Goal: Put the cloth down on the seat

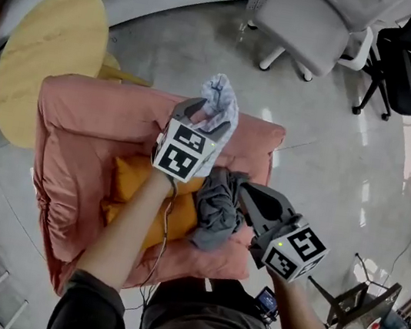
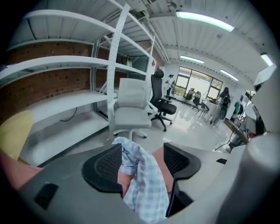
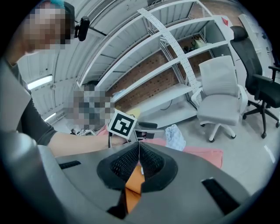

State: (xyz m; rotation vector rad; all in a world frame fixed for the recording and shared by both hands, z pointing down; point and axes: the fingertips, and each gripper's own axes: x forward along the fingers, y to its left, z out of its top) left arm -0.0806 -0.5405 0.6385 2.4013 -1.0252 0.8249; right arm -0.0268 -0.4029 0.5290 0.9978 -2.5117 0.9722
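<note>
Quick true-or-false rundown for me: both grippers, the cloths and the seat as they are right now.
1. The left gripper clamps the checked cloth tight. False: its jaws stand apart, with the cloth loose between them.
2. The pink seat holds an orange cushion. True.
3. The right gripper is wide open. False: its jaws are together.
4. A grey cloth lies bunched by the orange cushion. True.
</note>
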